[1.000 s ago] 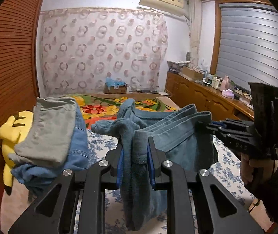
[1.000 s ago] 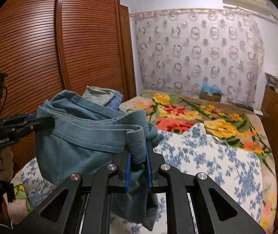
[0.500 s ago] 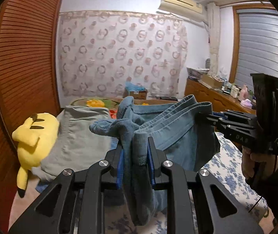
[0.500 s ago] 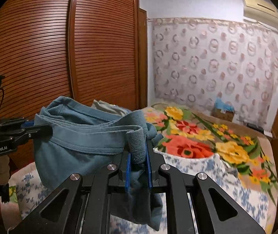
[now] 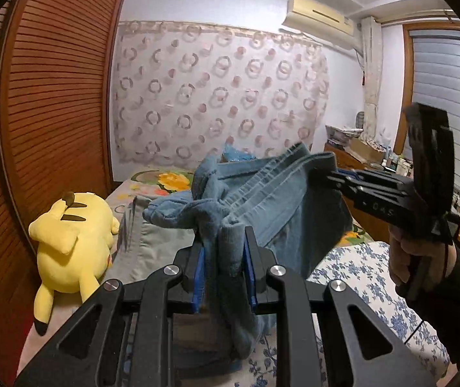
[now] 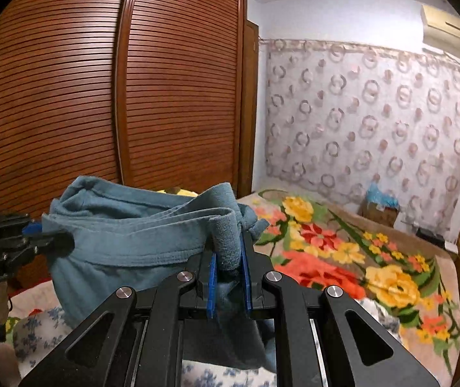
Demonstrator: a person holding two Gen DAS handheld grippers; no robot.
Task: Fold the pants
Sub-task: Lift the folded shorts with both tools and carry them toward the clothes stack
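The pants, blue and bunched into folds, hung in the air above the bed, stretched between the two grippers and well clear of its floral cover. From the left wrist view, going left to right: a yellow plush toy lay at the bed's left edge against the slatted wooden wardrobe; beside it lay a grey folded garment. Next, the left gripper was clamped on a thick roll of the pants' fabric, its blue pads pressing both sides. Farther right, the right gripper, held in a hand, pinched the waistband's other end. From the right wrist view, the left gripper bit the cloth at the left, and the right gripper was closed on a fabric roll over the bed's flowered blanket.
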